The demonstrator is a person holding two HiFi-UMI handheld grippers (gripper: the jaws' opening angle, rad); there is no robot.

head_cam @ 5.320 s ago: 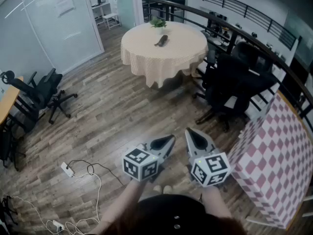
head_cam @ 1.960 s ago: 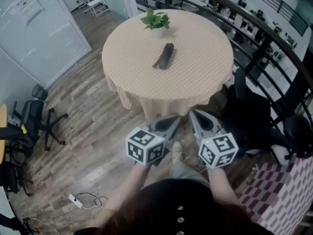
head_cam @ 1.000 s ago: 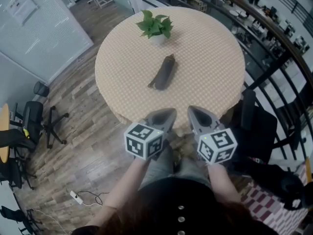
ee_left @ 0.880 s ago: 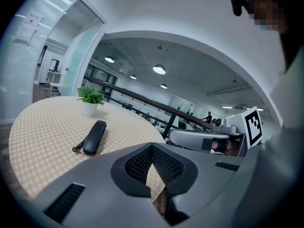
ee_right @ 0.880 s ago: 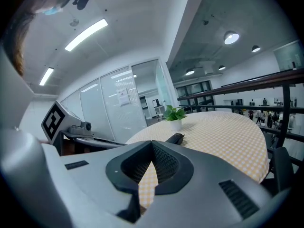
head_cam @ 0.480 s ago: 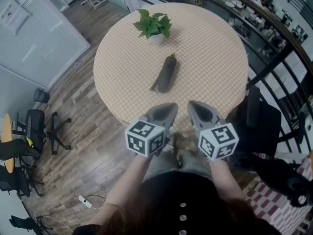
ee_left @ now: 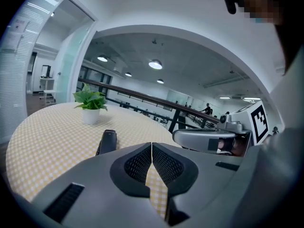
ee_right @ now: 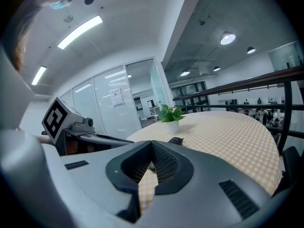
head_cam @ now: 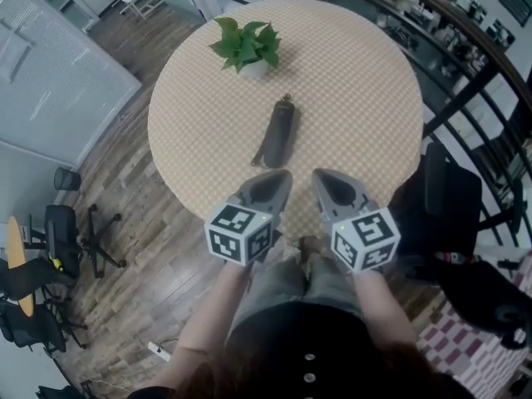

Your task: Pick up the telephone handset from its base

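Head view: the slim dark telephone handset (head_cam: 277,133) lies on the round yellow-checked tabletop (head_cam: 366,90) at twelve o'clock from the left gripper (head_cam: 278,179) and right gripper (head_cam: 321,178), both pressed together, empty; one should spread across its narrow width.

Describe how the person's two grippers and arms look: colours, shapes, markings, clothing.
Both the left gripper and the right gripper have smooth grey shells tapering to a point, with black mesh-textured pads inside. Each carries a white cube printed with black square markers. No cables show. The forearms are unsleeved, below a black buttoned top.
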